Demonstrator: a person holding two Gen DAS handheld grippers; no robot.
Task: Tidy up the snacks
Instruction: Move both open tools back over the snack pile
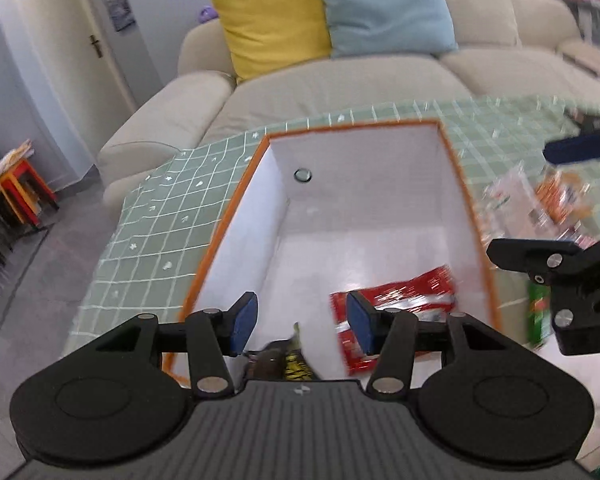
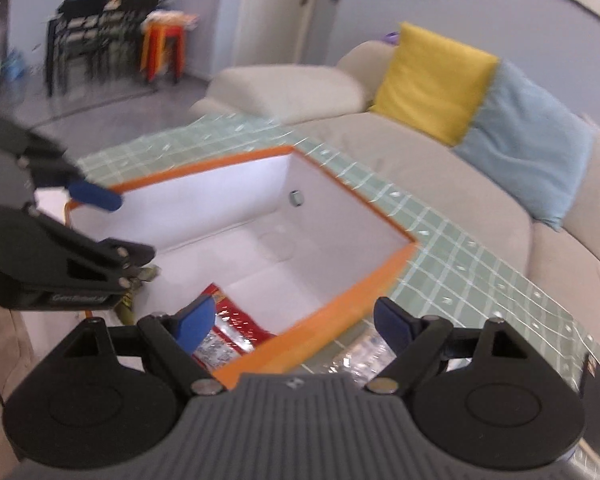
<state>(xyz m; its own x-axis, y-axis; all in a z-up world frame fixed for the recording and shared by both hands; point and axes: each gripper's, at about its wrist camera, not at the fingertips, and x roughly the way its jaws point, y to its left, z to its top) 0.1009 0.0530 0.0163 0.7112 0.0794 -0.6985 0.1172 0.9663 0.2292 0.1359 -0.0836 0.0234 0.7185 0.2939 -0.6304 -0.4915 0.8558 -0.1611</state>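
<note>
Left gripper (image 1: 302,322), jaws parted with nothing between the blue pads, hangs over the near end of an open box (image 1: 470,216) with white inner walls and an orange rim. On the box floor lies a red foil snack packet (image 1: 404,300), glossy and crinkled, just beyond and to the right of the right-hand pad; the packet is apart from both pads. A second packet, dark with yellow print (image 1: 294,362), lies directly beneath the gripper at the near wall, partly hidden by the gripper body. Right gripper (image 2: 294,320), jaws likewise spread wide and empty, straddles the near orange corner of the box: one pad stands above the red packet inside, the other outside over the cloth. A small round metal eyelet (image 2: 297,198) pierces the far white wall. The box stands on a pale green tablecloth (image 1: 156,216) printed with a white grid. To the right of the box, on the cloth, more snack packets (image 1: 556,204) lie blurred, some clear and some orange; a green packet (image 1: 538,316) shows behind the other gripper. Behind stands a beige sofa (image 1: 340,80) with a yellow cushion (image 1: 272,28) and a light blue cushion (image 1: 384,8), both soft and square
</note>
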